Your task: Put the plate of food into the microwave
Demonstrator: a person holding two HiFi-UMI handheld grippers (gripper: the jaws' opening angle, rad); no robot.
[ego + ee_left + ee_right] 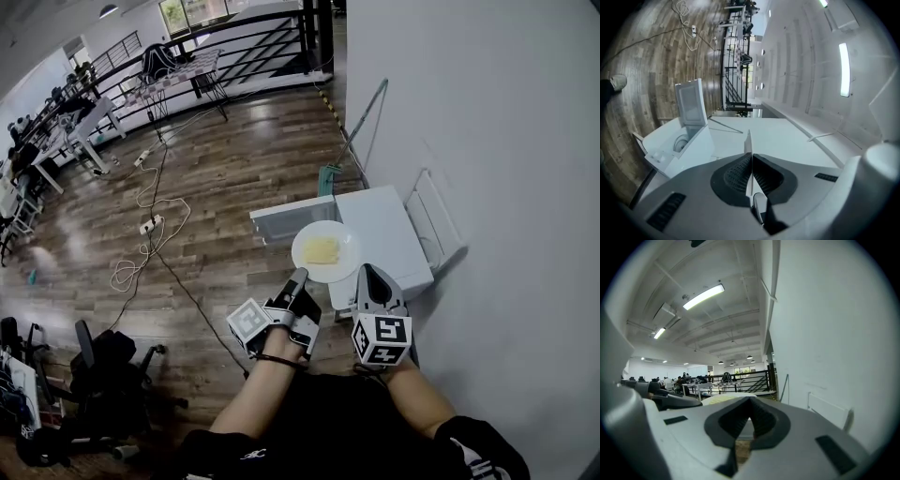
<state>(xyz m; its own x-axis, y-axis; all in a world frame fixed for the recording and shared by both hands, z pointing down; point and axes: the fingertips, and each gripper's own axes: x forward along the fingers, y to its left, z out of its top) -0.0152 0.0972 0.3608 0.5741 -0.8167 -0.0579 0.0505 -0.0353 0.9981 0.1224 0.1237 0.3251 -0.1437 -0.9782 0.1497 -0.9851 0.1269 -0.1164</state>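
Observation:
A white plate (325, 251) with a yellow piece of food hangs in the air in front of the white microwave (384, 230). The microwave's door (286, 217) stands open to the left. My left gripper (298, 279) is shut on the plate's near rim. In the left gripper view that rim (748, 140) shows edge-on between the pads of the left gripper (749, 157), with the open microwave cavity (680, 143) ahead. My right gripper (366, 274) is shut beside the plate's right rim. In the right gripper view the right gripper (750, 404) has nothing seen between its pads, and the plate (724, 398) lies just left of its tips.
The microwave sits low on the wood floor against a white wall. A white panel (436, 225) leans on the wall behind it, and a pole (361, 131) leans there too. Cables and a power strip (150, 225) trail over the floor to the left. An office chair (103, 370) is at the lower left.

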